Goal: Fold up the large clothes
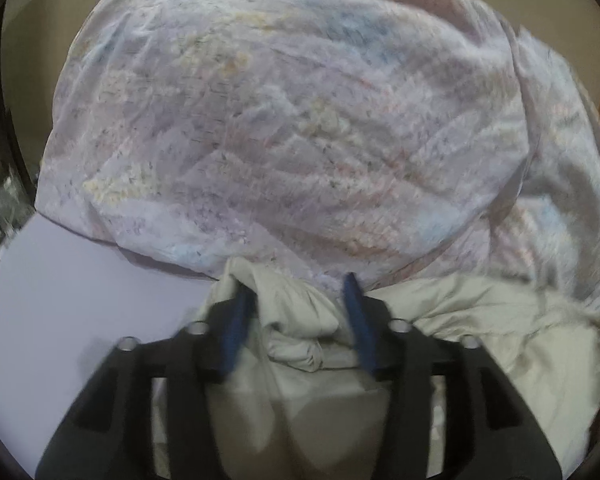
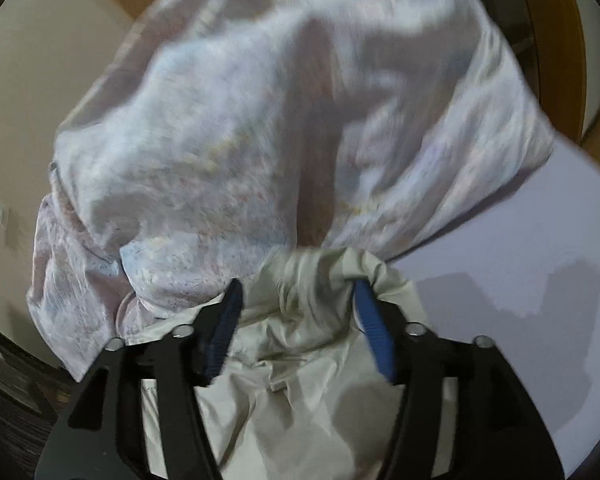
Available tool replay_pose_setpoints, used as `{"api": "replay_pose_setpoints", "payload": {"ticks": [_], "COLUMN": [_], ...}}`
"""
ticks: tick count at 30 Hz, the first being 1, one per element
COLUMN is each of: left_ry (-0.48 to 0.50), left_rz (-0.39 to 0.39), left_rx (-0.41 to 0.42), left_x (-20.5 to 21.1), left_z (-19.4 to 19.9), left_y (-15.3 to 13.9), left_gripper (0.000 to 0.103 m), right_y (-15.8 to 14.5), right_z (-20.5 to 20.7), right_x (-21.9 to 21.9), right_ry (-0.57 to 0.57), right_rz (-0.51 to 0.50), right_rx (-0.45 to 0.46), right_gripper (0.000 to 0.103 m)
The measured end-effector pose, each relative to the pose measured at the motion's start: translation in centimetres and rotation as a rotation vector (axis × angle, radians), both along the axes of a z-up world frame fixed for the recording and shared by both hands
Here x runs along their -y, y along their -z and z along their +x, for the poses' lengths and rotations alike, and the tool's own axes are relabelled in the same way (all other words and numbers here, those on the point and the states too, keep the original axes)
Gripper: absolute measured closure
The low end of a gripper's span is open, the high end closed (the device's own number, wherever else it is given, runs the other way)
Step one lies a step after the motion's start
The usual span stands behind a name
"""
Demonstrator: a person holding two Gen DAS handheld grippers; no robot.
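Note:
A cream-coloured garment (image 1: 460,320) lies crumpled on the pale lilac table (image 1: 60,300), next to a large heap of pastel patterned clothing (image 1: 280,120). My left gripper (image 1: 296,288) is open, its blue-padded fingers on either side of a bunched fold of the cream garment. In the right wrist view, my right gripper (image 2: 298,286) is open too, fingers astride another rumpled part of the cream garment (image 2: 300,360), just in front of the patterned heap (image 2: 260,140). The table (image 2: 520,240) shows to the right.
Beige wall (image 2: 20,100) stands behind the heap. A wooden door or frame (image 2: 556,40) is at the far right. Dark floor (image 2: 4,420) lies beyond the table's left edge. The patterned heap covers most of the table behind the cream garment.

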State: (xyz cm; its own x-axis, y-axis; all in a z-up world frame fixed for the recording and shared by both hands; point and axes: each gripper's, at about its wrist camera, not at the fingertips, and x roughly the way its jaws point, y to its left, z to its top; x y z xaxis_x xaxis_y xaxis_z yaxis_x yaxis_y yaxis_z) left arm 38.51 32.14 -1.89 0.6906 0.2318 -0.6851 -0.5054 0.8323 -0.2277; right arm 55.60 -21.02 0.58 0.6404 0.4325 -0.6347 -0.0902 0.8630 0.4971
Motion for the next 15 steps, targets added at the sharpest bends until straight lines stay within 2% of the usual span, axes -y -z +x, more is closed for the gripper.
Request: {"api": "replay_pose_setpoints", "payload": {"ticks": [1,2,3,5,9,13,15], "left_ry": [-0.013,-0.046,-0.065,-0.037,0.008,0.060,0.084], "left_rz": [0.007,0.041,0.076,0.107,0.115,0.149,0.163], "left_rx": [0.014,0.037,0.063,0.086,0.072,0.042,0.031], "left_x": [0.0,0.1,0.4,1.0,2.7,4.9,5.9], "left_z": [-0.5,-1.3,-2.1,-3.1,-4.4,-5.0,-5.2], "left_y": [-0.5,-1.3,-2.0,-3.1,-4.0,-3.9,-3.7], "left_gripper": [0.015,0.005,0.002,0.002,0.002,0.002,0.002], "right_y": [-1.0,-1.5,-1.9,-2.3,-1.5,0.5,2.3], "right_z": [-1.2,-1.9,-2.8,-4.1,-7.3,-8.3,-7.7], "right_x": [-0.2,-0.5,-1.2,-3.5,-10.4,-15.4,-17.1], "right_ry": [-0.010,-0.027,-0.068,-0.178,-0.379,-0.448,-0.440], "right_rz": [-0.029,-0.044,-0.051,-0.082,-0.225,-0.374,-0.436], "right_rx": [0.044,0.066,0.080,0.078,0.082,0.063,0.031], "right_gripper": [0.036,0.036,0.036,0.036,0.036,0.040,0.070]}}
